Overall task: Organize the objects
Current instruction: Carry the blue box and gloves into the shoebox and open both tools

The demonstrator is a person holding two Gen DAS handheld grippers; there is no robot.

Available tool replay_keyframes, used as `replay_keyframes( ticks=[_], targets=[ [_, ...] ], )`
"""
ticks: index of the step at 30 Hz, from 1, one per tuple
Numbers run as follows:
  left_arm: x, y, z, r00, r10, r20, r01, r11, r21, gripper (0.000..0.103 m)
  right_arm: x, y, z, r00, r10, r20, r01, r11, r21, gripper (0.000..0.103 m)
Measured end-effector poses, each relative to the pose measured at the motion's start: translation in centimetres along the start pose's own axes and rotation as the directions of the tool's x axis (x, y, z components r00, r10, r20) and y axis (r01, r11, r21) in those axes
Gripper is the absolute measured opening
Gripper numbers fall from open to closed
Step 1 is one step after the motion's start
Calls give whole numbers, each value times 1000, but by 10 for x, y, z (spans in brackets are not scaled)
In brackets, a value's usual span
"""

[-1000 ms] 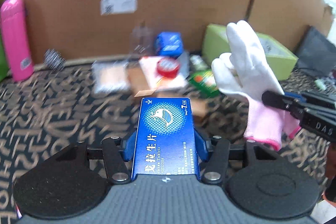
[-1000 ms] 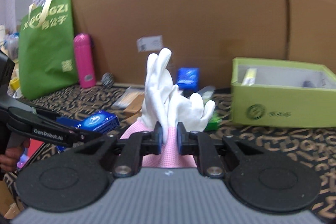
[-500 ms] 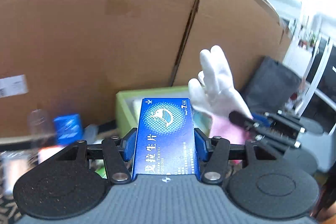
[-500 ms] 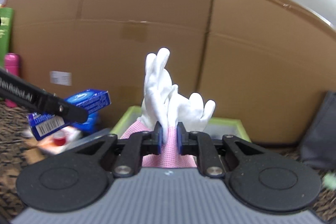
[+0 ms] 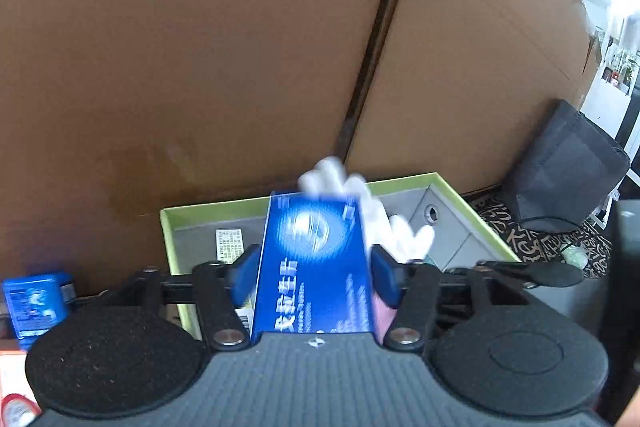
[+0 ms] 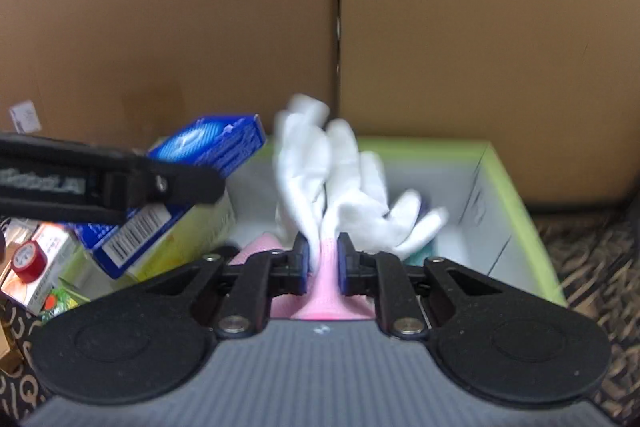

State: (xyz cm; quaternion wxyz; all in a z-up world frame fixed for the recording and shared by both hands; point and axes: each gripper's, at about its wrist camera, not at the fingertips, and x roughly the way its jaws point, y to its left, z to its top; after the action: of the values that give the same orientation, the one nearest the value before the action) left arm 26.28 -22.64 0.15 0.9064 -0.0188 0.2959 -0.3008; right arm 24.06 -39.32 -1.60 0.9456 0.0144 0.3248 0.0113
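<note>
Cardboard wall (image 5: 200, 67) stands behind the green open box with grey inside (image 5: 476, 215), where both things should drop. The left gripper (image 5: 312, 275) is opening its jaws around the blue flat medicine carton (image 5: 312, 267), blurred over the box; let it fall clear of the rim. The right gripper (image 6: 323, 261) is clenched on the white glove with pink cuff (image 6: 340, 183); release it low. Box floor is mostly hidden

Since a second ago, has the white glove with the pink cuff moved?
Yes. The white glove with the pink cuff has travelled from beside the green box to over its open top.
</note>
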Motion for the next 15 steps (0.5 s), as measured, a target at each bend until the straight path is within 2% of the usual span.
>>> replay_keyframes(
  ticks=[1,2,3,4,6,9,11,13,15],
  targets=[
    [2,2,-3,1000,12,-4,-12,1000,-6,87,9,0,0,999,-4,-36,4,1000,-10,22],
    [2,4,-5,1000,20,3,-20,1000,-11,87,16,0,0,997,-3,-71,1,1000,-30,33],
    [1,5,-6,1000,25,8,-25,1000,-11,87,20,1,0,996,-4,-88,0,999,-45,55],
    [0,7,-7,1000,28,7,-28,1000,-11,87,20,1,-1,997,-14,-80,10,998,-56,70],
    [-3,11,-8,999,34,14,-34,999,-18,87,14,2,-2,999,-36,-29,34,996,-79,74],
    [-10,16,-6,998,47,30,-46,998,-42,87,-4,1,-7,998,-43,35,45,998,-45,90],
    [-22,19,-9,998,49,48,-46,997,-57,87,-18,-1,-10,996,-43,75,45,999,-16,93],
    [-38,21,-15,996,71,60,-68,996,-61,89,-35,0,-15,992,-47,116,46,999,9,102],
    [-55,21,-23,993,101,66,-97,993,-60,89,-54,3,-21,984,-45,171,40,999,31,103]
  ],
)
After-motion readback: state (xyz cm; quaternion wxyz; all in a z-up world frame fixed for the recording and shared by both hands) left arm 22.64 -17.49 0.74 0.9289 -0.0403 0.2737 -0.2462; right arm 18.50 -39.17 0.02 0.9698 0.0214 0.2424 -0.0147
